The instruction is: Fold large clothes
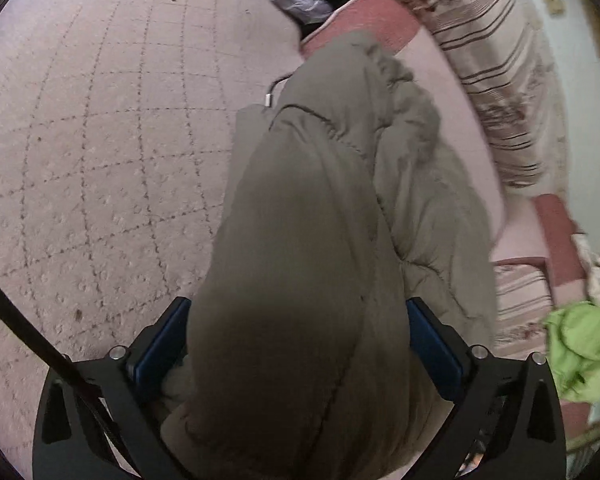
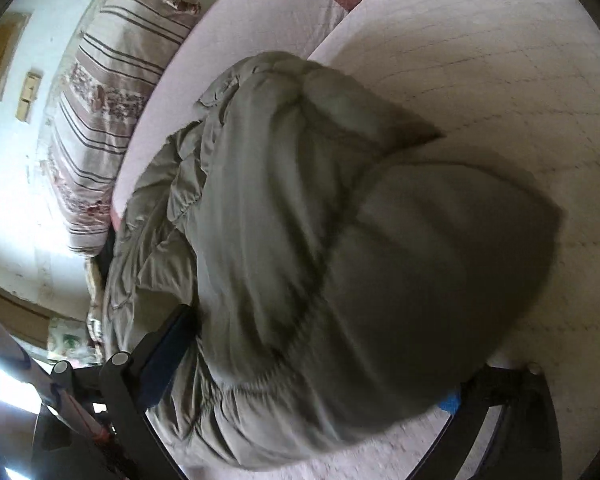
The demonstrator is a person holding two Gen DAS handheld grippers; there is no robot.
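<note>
risk: bulky olive-grey padded jacket (image 1: 300,240) springs unfolded, slides off pink sofa seat (image 1: 452,76) | left tool (image 1: 296,352) released, jacket between jaws | right tool (image 2: 320,360) released likewise

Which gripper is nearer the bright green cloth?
Left, probably. The green cloth lies just right of the left gripper; the right gripper's view doesn't show it.

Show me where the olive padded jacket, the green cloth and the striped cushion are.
olive padded jacket (image 1: 320,240), left wrist view, quilted middle.
green cloth (image 1: 580,344), left wrist view, crumpled middle.
striped cushion (image 2: 100,100), right wrist view, striped face.
</note>
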